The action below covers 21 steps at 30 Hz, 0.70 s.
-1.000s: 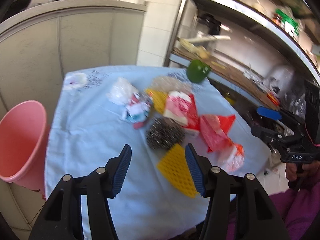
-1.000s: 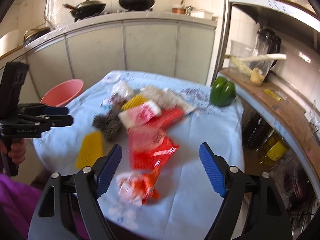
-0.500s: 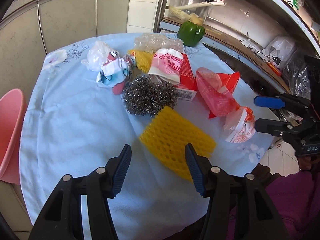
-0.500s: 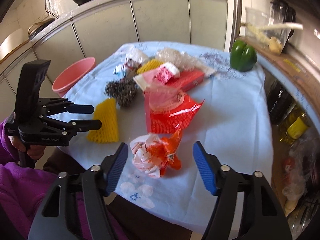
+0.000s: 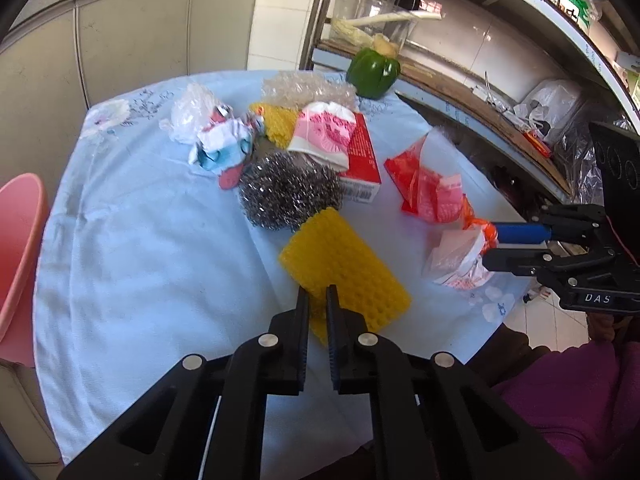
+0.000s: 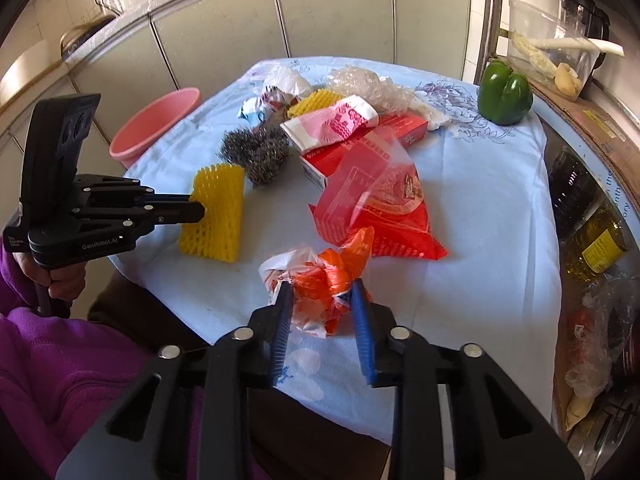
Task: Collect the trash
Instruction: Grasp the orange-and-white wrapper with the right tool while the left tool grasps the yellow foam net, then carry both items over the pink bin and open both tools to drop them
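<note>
My left gripper (image 5: 316, 300) is shut on the near edge of a yellow foam net (image 5: 344, 272), also in the right wrist view (image 6: 214, 216). My right gripper (image 6: 320, 300) is shut on a crumpled orange and white plastic bag (image 6: 320, 284), seen too in the left wrist view (image 5: 460, 260). More trash lies on the blue-clothed table (image 5: 140, 260): a red plastic bag (image 6: 380, 216), a red box (image 6: 360, 148), a pink and white wrapper (image 6: 332, 124), a steel wool ball (image 6: 256, 152), bubble wrap (image 6: 368, 84) and crumpled wrappers (image 5: 220, 144).
A pink bin (image 6: 156, 120) stands beside the table's far left edge, also in the left wrist view (image 5: 16, 240). A green bell pepper (image 6: 504, 92) sits at the back right. A shelf with bottles (image 6: 592, 248) runs along the right. Cabinets (image 6: 320, 20) stand behind.
Both grippers moved forward and down and went from open to shut. The left closed on the yellow foam net, the right on the orange and white bag.
</note>
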Each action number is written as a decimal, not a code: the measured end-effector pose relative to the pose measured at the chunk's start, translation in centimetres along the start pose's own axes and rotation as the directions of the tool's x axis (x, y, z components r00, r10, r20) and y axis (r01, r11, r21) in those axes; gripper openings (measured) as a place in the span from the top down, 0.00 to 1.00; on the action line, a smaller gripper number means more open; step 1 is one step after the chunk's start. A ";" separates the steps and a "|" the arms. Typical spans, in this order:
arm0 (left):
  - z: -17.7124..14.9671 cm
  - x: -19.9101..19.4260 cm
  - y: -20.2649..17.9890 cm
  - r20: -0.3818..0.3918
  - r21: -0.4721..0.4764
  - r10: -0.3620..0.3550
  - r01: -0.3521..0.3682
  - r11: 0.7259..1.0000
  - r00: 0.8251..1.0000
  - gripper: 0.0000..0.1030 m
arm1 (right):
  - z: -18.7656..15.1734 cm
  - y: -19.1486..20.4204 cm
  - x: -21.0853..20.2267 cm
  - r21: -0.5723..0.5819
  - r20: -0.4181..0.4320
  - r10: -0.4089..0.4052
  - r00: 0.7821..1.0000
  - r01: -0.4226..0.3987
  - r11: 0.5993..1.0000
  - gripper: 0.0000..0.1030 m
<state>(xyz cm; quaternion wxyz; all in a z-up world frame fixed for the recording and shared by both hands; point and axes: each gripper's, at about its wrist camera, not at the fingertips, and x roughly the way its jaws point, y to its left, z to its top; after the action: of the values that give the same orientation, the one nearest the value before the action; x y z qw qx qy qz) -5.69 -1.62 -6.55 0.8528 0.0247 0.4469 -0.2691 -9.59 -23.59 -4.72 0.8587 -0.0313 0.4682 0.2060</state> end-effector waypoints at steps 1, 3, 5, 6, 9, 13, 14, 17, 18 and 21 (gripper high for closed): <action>0.0 -0.5 0.2 0.016 -0.008 0.003 -0.003 1.000 1.000 0.93 | 0.0 0.0 -0.2 0.000 0.004 -0.001 1.000 0.001 1.000 0.72; 0.1 -1.4 0.6 0.044 -0.030 0.005 -0.003 1.000 0.999 0.93 | 0.1 0.1 -0.5 -0.009 0.010 -0.002 1.000 0.002 1.000 0.72; 0.2 -2.3 1.1 0.071 -0.050 0.010 -0.006 0.999 0.997 0.93 | 0.3 0.5 -0.9 -0.023 0.020 0.004 1.000 -0.003 1.000 0.72; 0.3 -2.7 1.4 0.086 -0.057 0.014 -0.009 0.998 0.996 0.93 | 0.4 0.7 -1.2 -0.031 0.028 0.008 1.000 -0.007 0.999 0.72; 0.5 -3.9 1.9 0.121 -0.076 0.021 -0.012 0.997 0.992 0.93 | 1.2 1.2 -2.2 -0.055 0.049 0.024 0.999 -0.021 0.998 0.72; 0.7 -5.2 2.8 0.166 -0.095 0.042 -0.026 0.995 0.985 0.93 | 2.4 1.6 -3.7 -0.071 0.103 0.041 0.994 -0.034 0.997 0.72; 0.7 -5.6 3.0 0.175 -0.104 0.042 -0.024 0.994 0.984 0.93 | 2.7 1.7 -4.1 -0.073 0.117 0.045 0.992 -0.036 0.997 0.72; 0.9 -6.7 3.6 0.208 -0.124 0.047 -0.021 0.992 0.977 0.93 | 4.2 2.3 -4.9 -0.091 0.164 0.060 0.985 -0.045 0.995 0.72; 0.9 -7.1 3.8 0.218 -0.128 0.045 -0.018 0.992 0.975 0.93 | 4.9 2.6 -5.0 -0.096 0.180 0.071 0.981 -0.055 0.994 0.72; 1.0 -8.6 4.3 0.257 -0.134 0.059 -0.024 0.991 0.965 0.93 | 6.8 3.4 -5.0 -0.114 0.215 0.094 0.972 -0.070 0.991 0.72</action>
<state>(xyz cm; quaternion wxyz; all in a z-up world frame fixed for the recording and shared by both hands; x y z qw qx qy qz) -6.78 5.53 -0.13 0.9093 -0.0571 0.3470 -0.2223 -7.87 -20.42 3.67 0.8931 -0.0345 0.3596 0.2681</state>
